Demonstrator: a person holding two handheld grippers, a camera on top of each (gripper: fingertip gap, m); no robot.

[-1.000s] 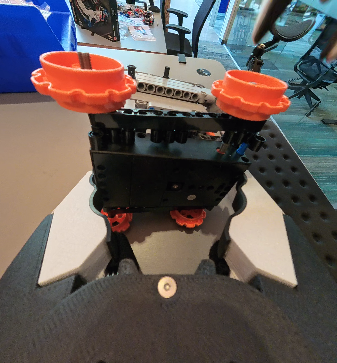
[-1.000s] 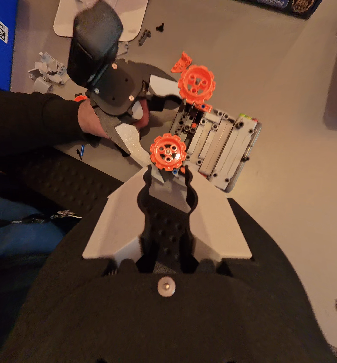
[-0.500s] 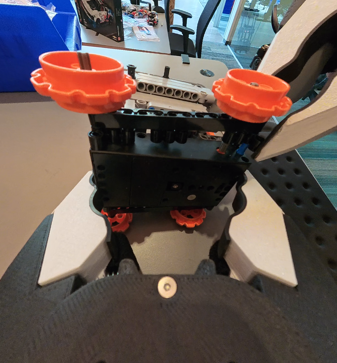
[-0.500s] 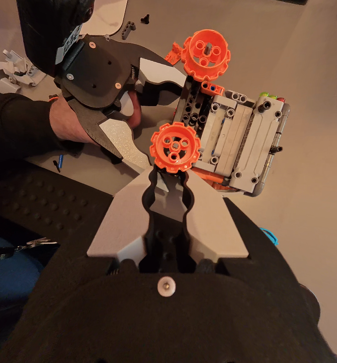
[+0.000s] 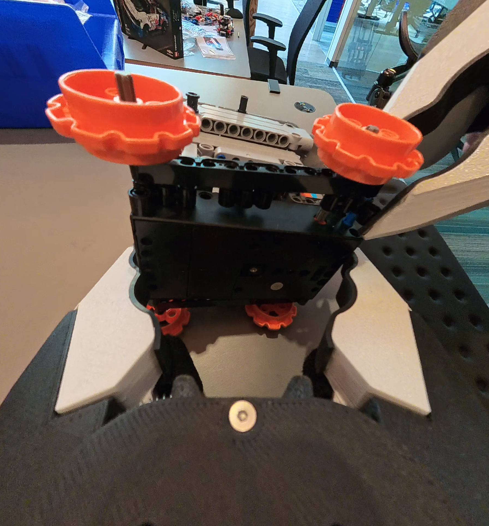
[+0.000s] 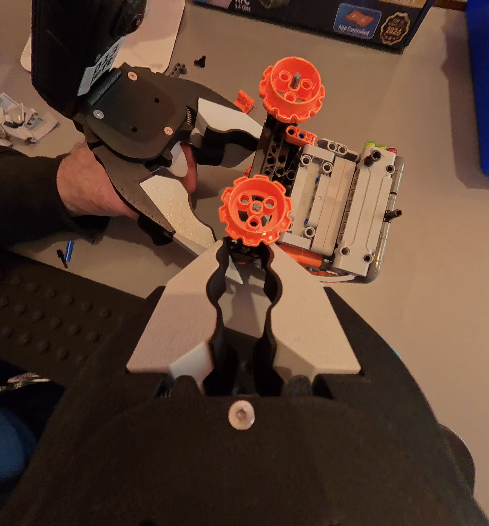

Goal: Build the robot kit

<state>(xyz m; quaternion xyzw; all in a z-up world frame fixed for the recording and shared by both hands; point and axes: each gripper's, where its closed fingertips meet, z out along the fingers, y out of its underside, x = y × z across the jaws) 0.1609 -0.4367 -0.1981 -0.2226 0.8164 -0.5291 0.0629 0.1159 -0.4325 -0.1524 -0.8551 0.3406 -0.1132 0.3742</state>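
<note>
1. Since a second ago the right gripper (image 6: pixel 246 250) has closed in on the brick-built model (image 5: pixel 237 199). Its lower finger (image 5: pixel 437 205) now meets the black block's corner, while the left gripper (image 5: pixel 242 262) has not shifted.
2. Left jaws are clenched across the black block's flanks and hold the model clear of the table (image 6: pixel 408 341). The grip looks square, which should keep the model level.
3. Right jaws stand narrowly parted, their tips either side of the dark pins beneath the near orange wheel (image 6: pixel 254 210). Whether they pinch anything I cannot tell. Centring the tips on the pins, clear of the wheel's teeth, seems wise.
4. Beyond sit the far orange wheel (image 6: pixel 291 88) and grey beams.
5. Two small orange wheels (image 5: pixel 270 314) hang under the block.
6. A black perforated mat (image 5: pixel 425 284) lies to the right, and a person's hand (image 6: pixel 89 187) works the left gripper.
</note>
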